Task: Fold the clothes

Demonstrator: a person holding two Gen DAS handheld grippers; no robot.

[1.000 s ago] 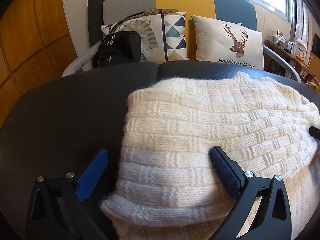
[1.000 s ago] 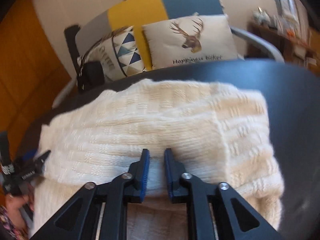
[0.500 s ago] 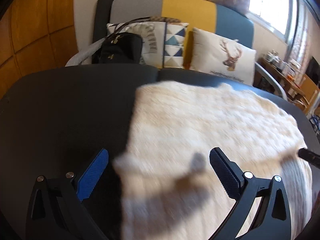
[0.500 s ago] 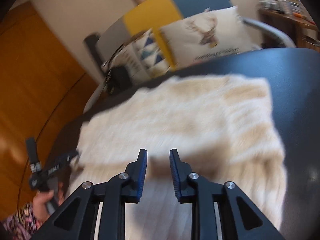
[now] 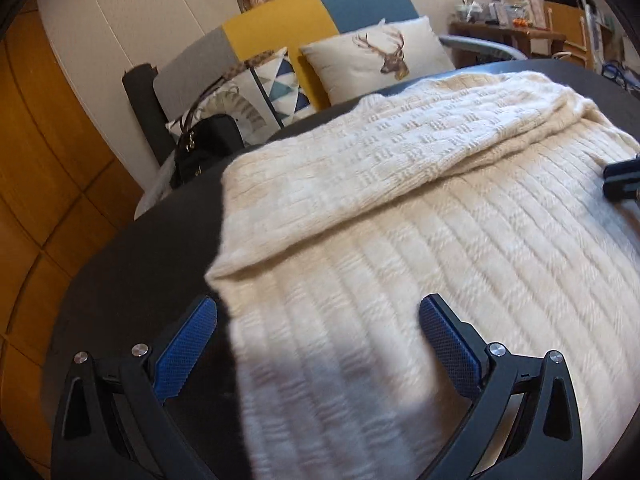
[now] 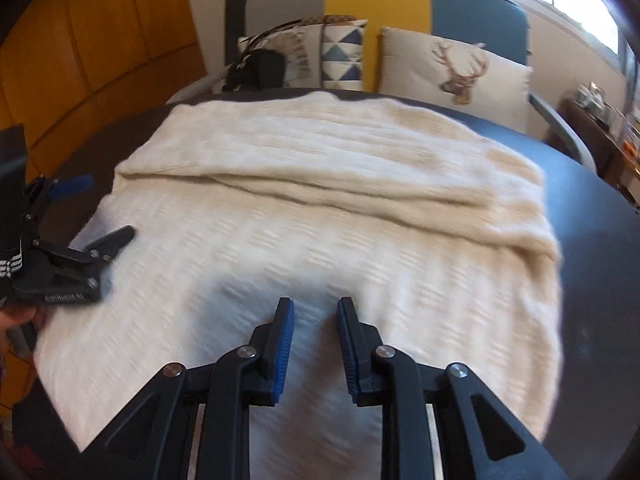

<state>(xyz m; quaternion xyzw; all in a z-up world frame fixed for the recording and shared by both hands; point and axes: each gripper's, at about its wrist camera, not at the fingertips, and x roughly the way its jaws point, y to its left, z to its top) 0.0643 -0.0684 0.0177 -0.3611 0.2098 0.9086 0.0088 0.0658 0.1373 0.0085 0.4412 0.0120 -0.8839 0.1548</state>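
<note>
A cream knitted sweater (image 5: 400, 216) lies on the dark round table (image 5: 132, 280), its far part folded over the near part. My left gripper (image 5: 318, 316) is wide open and empty above the sweater's left near edge. My right gripper (image 6: 314, 310) is open by a narrow gap and empty above the sweater's (image 6: 320, 184) near middle. The left gripper also shows at the left of the right wrist view (image 6: 96, 216), and the right gripper's tip at the right edge of the left wrist view (image 5: 622, 180).
Beyond the table stands a sofa (image 6: 400, 0) with a deer cushion (image 6: 452, 64), a triangle-pattern cushion (image 6: 340, 56) and a black handbag (image 6: 256, 70). An orange wood wall (image 5: 40, 160) is at the left. A cluttered shelf (image 5: 512, 20) is at the far right.
Both grippers have pulled back and risen from the sweater. The right gripper has let go of the folded layer and opened slightly. The fold now lies flat.
</note>
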